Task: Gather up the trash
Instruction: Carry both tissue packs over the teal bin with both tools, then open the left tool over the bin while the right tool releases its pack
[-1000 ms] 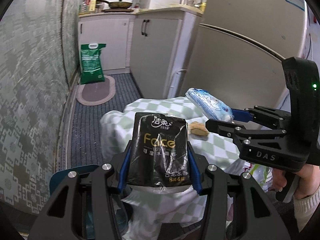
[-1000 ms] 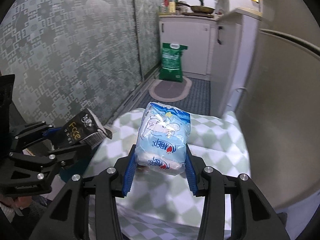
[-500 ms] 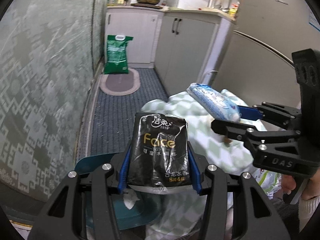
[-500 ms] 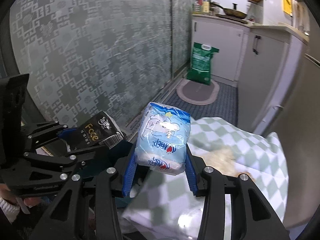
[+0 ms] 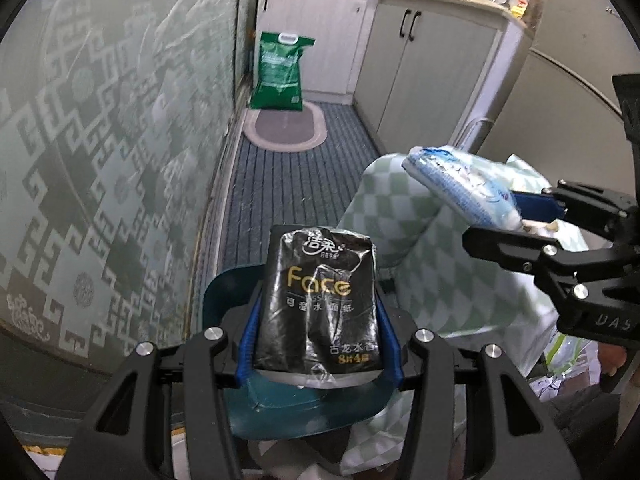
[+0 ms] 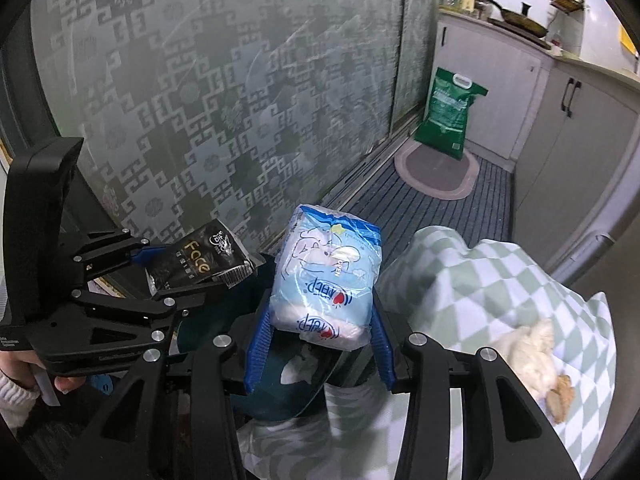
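Left claw (image 5: 318, 340) is closed on a black tissue packet (image 5: 318, 300) marked "Face", gripped at both sides by the blue pads, label upright toward the camera. The packet hangs above a dark teal bin (image 5: 304, 400), whose rim shows behind and below it. Right claw (image 6: 320, 344) is closed on a light-blue tissue pack (image 6: 326, 276), likewise pinched at its sides between blue pads, and held over the same teal bin (image 6: 288, 396), where a white scrap lies inside. In the left wrist view the right claw (image 5: 520, 216) enters from the right with the blue pack (image 5: 460, 180) raised over the edge of the bench (image 5: 440, 272), which wears a green-and-white checked cloth. On that cloth, in the right wrist view, lie a crumpled white wad (image 6: 528, 356) and a brown crumb (image 6: 560, 396), touching. A green sack (image 5: 280, 72) stands on the floor by the cabinets.
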### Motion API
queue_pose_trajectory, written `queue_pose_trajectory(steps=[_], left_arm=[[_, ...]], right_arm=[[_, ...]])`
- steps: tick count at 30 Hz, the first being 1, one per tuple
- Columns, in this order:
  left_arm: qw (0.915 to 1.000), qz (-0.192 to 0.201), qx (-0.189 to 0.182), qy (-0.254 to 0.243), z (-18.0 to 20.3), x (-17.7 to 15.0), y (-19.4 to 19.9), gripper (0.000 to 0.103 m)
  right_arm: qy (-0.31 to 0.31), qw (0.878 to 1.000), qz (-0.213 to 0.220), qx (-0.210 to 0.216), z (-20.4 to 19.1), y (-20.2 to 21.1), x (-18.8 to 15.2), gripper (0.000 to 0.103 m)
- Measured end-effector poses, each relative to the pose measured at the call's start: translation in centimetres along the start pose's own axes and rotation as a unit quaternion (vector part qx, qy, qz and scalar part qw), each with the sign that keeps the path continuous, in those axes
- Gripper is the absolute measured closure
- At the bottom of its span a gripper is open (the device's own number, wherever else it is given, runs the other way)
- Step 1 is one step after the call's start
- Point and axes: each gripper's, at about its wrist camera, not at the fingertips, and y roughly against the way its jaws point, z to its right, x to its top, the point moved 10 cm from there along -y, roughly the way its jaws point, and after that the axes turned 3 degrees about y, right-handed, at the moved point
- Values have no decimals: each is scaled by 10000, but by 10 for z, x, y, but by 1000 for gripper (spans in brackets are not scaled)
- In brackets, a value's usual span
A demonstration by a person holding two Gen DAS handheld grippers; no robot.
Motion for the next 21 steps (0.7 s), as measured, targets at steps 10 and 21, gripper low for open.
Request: queue_pose_trajectory(steps=[10,21], left_arm=[[9988,-444,200,-88,-22,-23,-25,51],[9955,-876,324,-181,-36,-44,-48,49]], right_arm=[[48,9979,-648,60,-14,-38,-10,58],[114,9928,-1181,137,-24,-68,-25,58]])
